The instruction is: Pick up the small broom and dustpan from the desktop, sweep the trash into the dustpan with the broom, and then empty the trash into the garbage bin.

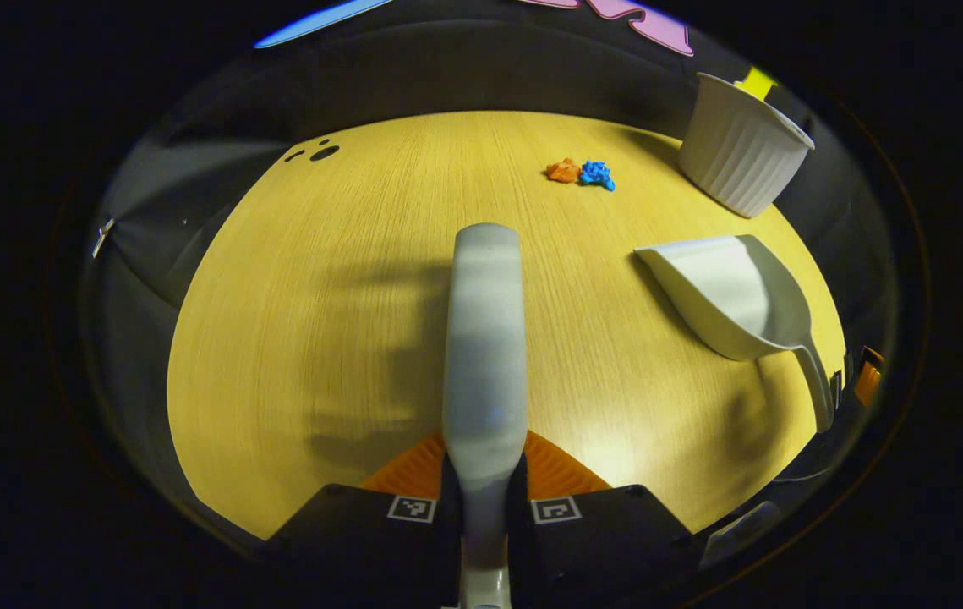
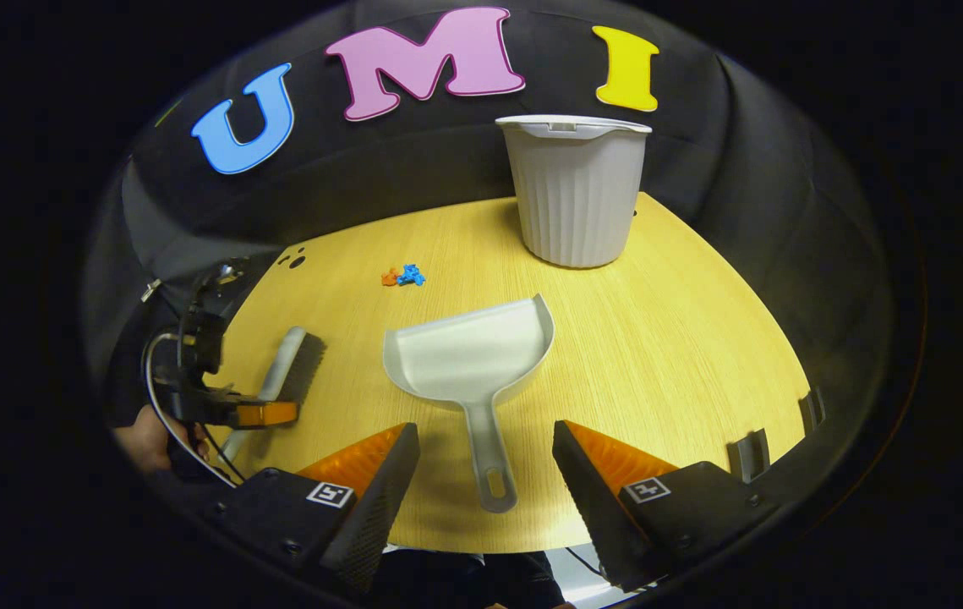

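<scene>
My left gripper [image 1: 485,461] is shut on the small grey broom [image 1: 485,338], which points away from me over the wooden table [image 1: 320,338]. In the right gripper view the broom [image 2: 287,368], dark bristles to its right, is at the table's left edge, held by the left gripper [image 2: 236,412]. The grey dustpan [image 2: 468,355] lies flat mid-table, mouth toward the far side. My right gripper [image 2: 485,478] is open, one finger on each side of the pan's handle [image 2: 489,465] without touching it. Orange and blue crumpled trash [image 2: 401,276] lies beyond the pan.
A white ribbed garbage bin [image 2: 574,194] stands at the table's far edge, right of the trash; it is also in the left gripper view [image 1: 739,148]. A hand [image 2: 143,444] holds the left gripper. Small dark holes [image 2: 293,258] mark the far left corner.
</scene>
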Action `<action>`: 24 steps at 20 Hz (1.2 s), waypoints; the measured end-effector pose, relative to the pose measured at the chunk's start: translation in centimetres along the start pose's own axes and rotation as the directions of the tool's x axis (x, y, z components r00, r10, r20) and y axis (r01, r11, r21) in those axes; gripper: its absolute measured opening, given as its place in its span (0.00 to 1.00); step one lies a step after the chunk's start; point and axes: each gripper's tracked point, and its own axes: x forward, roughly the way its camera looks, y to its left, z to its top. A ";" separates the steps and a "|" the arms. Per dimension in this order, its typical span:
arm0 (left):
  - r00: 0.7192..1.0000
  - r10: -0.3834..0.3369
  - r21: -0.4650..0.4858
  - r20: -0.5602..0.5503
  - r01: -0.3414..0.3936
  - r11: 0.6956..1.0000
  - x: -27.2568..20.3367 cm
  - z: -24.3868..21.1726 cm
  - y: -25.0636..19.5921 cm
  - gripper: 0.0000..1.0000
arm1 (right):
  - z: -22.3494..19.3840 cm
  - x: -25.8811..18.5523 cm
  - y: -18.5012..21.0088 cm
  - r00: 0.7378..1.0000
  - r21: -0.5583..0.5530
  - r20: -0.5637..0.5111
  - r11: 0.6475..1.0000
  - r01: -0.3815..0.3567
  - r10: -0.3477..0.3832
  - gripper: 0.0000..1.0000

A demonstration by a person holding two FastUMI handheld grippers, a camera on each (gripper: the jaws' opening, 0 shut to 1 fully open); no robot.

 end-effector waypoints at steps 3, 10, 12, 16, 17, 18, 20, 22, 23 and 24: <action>0.999 -0.003 0.007 0.042 0.003 1.000 -1.4 0.1 0.4 0.27 | -0.2 1.4 0.6 0.999 -0.013 -0.034 1.000 -0.007 0.006 0.99; 0.996 0.001 -0.027 0.085 0.002 1.000 -5.7 -1.7 1.1 0.28 | -3.4 5.5 0.6 0.988 -0.096 -0.149 0.995 0.015 -0.029 0.99; 0.997 0.013 -0.037 0.082 -0.010 0.999 -6.9 -2.6 1.6 0.26 | -4.4 6.7 0.3 0.982 -0.121 -0.181 0.992 0.031 -0.052 0.99; 0.996 0.018 -0.083 0.087 -0.010 0.996 -8.5 -4.2 2.3 0.27 | -5.8 9.0 -0.6 0.959 -0.119 -0.268 0.991 0.058 -0.088 1.00; 0.996 0.028 -0.088 0.085 -0.020 0.996 -8.7 -4.6 2.8 0.27 | -6.1 9.5 -0.7 0.952 -0.130 -0.291 0.990 0.064 -0.099 1.00; 0.995 0.056 -0.070 0.084 -0.050 0.996 -8.9 -5.4 3.5 0.27 | -6.4 9.9 -0.7 0.945 -0.139 -0.311 0.988 0.064 -0.105 0.99; 0.988 0.110 -0.022 0.107 -0.108 0.994 -9.6 -5.8 4.9 0.27 | -6.5 10.6 -0.7 0.932 -0.127 -0.342 0.989 0.081 -0.120 0.99; 0.989 0.091 -0.021 0.115 -0.089 0.996 -9.9 -6.3 4.6 0.26 | -5.8 11.5 -0.6 0.935 -0.095 -0.329 0.990 0.108 -0.133 0.96; 0.991 0.078 -0.035 0.113 -0.075 0.997 -9.9 -6.5 4.6 0.26 | -5.3 11.8 -0.6 0.936 -0.094 -0.323 0.989 0.113 -0.138 0.92; 0.992 0.065 -0.049 0.110 -0.060 0.997 -9.9 -7.0 4.6 0.29 | -5.3 12.0 -0.4 0.935 -0.090 -0.327 0.989 0.113 -0.137 0.89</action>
